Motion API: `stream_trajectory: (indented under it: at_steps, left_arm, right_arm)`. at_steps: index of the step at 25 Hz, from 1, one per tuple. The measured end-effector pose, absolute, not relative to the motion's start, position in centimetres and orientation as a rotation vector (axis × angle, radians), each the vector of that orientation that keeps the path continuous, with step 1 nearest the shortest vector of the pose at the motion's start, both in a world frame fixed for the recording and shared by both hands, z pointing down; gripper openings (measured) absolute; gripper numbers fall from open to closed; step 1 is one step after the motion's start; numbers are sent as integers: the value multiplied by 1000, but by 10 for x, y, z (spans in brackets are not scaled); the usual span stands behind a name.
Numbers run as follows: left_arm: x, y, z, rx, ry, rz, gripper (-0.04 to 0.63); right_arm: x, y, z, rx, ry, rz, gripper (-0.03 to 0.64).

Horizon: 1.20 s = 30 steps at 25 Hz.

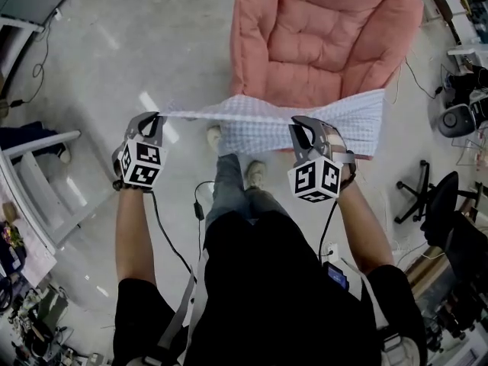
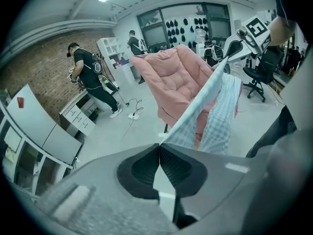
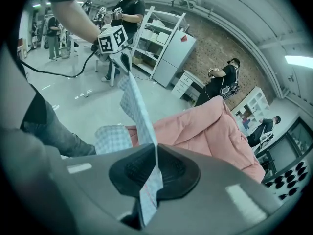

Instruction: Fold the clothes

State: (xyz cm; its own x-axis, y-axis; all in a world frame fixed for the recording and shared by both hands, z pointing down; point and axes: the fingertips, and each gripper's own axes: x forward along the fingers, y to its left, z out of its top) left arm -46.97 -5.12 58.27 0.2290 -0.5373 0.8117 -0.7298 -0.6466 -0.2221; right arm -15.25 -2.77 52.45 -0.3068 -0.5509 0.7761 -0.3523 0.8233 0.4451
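A pale blue checked garment (image 1: 305,117) hangs stretched between my two grippers, in the air in front of a pink padded armchair (image 1: 320,36). My left gripper (image 1: 158,116) is shut on one end of its top edge, and my right gripper (image 1: 297,124) is shut on the edge further along. Beyond the right gripper more cloth droops toward the chair's front. In the left gripper view the garment (image 2: 210,106) runs taut from my left gripper (image 2: 159,146) up to the other gripper. In the right gripper view the garment (image 3: 139,116) rises from my right gripper (image 3: 156,148) as a thin sheet.
The floor (image 1: 137,59) is pale and glossy. A white shelf unit (image 1: 38,166) stands at the left and black office chairs (image 1: 450,204) at the right. A cable (image 1: 171,235) trails by the person's legs. Other people (image 2: 90,77) work near shelving behind.
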Motion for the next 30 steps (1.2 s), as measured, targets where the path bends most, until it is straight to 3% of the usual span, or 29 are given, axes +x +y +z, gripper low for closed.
stream_trajectory:
  at_steps: [16, 30]
  left_arm:
    - [-470, 78, 724, 2001, -1269, 1242, 12]
    - [-454, 131, 809, 1946, -1225, 1228, 14]
  right_arm:
    - [-160, 103, 627, 531, -1921, -225, 11]
    - [-148, 132, 719, 473, -1910, -142, 11]
